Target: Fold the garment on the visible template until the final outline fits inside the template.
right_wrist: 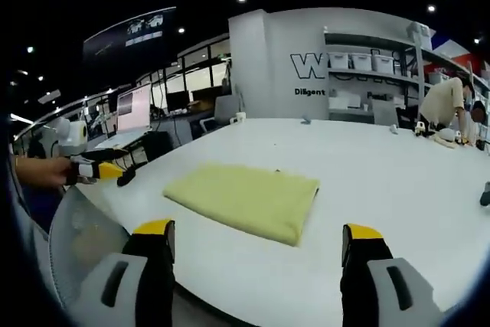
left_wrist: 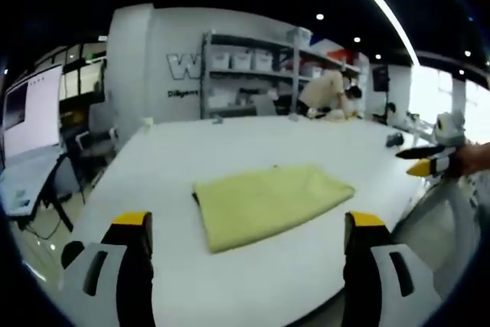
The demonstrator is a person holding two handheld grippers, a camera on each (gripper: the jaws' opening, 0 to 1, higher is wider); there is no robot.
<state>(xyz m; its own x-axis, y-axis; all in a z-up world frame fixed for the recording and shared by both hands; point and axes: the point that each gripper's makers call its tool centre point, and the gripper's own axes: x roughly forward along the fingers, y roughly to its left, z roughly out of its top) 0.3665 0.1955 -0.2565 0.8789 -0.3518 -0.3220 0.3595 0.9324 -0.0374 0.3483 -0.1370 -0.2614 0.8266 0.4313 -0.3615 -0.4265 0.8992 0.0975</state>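
Lying folded on the white table (left_wrist: pixel 230 151), the yellow garment (left_wrist: pixel 268 203) sits ahead of both empty, jaws-apart hand-held grippers, left (left_wrist: pixel 249 246) and right (right_wrist: pixel 256 254), long axis crosswise, neither clearly nearer.

My left gripper (left_wrist: pixel 249 227) jaws spread wide, empty. Right gripper (right_wrist: pixel 256 239) same: apart, holding nothing.

You can read little here: on the white back wall (right_wrist: pixel 306 51) big dark outlined letters start with "W" (right_wrist: pixel 304 65), the rest cut by the grey metal shelving (right_wrist: pixel 367 74). Below sits small dark text, "Diligent" (right_wrist: pixel 309 92). In the left gripper view that wall's "W" (left_wrist: pixel 182 66) shows too; its small line is too blurred.
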